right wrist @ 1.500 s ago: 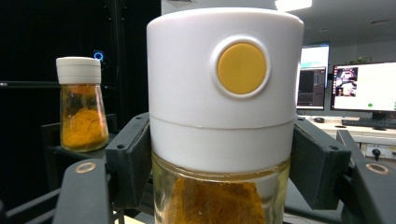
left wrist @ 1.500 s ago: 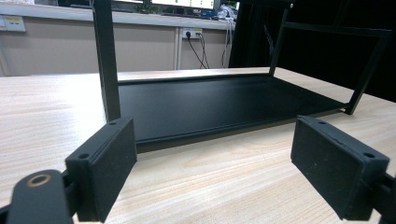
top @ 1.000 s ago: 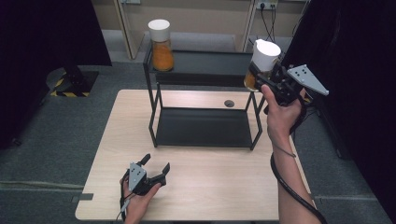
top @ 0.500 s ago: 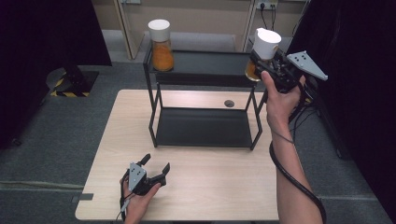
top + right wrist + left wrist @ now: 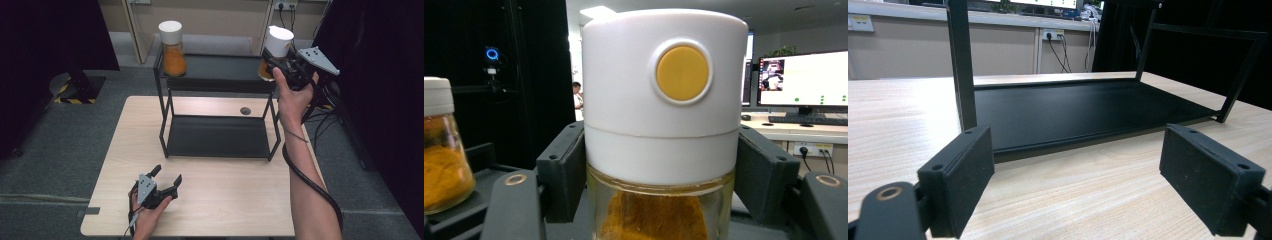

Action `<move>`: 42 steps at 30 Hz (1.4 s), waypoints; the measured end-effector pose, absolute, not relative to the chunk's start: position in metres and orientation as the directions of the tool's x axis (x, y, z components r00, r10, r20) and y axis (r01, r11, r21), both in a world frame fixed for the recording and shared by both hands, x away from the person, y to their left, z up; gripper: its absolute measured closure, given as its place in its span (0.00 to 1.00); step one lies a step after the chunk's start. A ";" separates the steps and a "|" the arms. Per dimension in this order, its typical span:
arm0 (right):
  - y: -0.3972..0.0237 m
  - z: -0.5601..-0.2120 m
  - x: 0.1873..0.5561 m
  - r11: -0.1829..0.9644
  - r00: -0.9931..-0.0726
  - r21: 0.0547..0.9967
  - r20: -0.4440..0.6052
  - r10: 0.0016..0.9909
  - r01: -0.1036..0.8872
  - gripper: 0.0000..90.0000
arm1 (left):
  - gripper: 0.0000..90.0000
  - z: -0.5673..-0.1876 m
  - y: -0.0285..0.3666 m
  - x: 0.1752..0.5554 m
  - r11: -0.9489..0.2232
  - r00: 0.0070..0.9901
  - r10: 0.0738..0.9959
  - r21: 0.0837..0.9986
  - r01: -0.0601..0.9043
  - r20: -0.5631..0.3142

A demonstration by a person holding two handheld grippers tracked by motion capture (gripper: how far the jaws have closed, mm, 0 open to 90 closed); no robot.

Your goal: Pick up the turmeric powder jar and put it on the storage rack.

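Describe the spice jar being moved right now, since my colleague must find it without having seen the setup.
Find the black two-level rack at the back of the wooden table. At the right end of its top shelf, the held jar sits clamped in the right hand-held gripper. Unlike the free-standing jar at the left end, this one is gripped; its white cap shows a round yellow button in the right gripper view.

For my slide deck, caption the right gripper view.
Right hand-held gripper clamps a white-capped spice jar beside a second jar on the black rack.
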State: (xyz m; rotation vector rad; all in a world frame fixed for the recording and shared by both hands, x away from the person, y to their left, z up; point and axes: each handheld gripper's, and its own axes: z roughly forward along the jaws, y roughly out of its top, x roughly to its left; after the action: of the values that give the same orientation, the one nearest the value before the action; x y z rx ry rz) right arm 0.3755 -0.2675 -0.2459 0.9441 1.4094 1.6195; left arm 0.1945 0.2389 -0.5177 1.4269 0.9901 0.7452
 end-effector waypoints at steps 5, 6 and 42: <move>-0.261 -0.243 0.382 -0.062 -0.411 0.995 0.024 0.911 -0.078 0.34 | 0.16 -0.518 0.238 0.194 0.042 0.437 0.894 0.989 0.143 -0.101; -0.260 -0.244 0.384 -0.063 -0.407 0.995 0.025 0.913 -0.080 0.34 | 0.16 -0.518 0.238 0.194 0.042 0.437 0.894 0.989 0.143 -0.101; -0.250 -0.245 0.412 -0.061 -0.369 0.997 0.039 0.928 -0.049 0.34 | 0.16 -0.518 0.239 0.194 0.042 0.439 0.893 0.989 0.141 -0.101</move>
State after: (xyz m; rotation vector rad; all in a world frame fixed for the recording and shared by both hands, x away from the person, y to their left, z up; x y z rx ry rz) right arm 0.4116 -0.2498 -0.2448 0.9993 1.4096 1.5487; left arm 0.1944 0.2387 -0.5180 1.4300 0.9831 0.7475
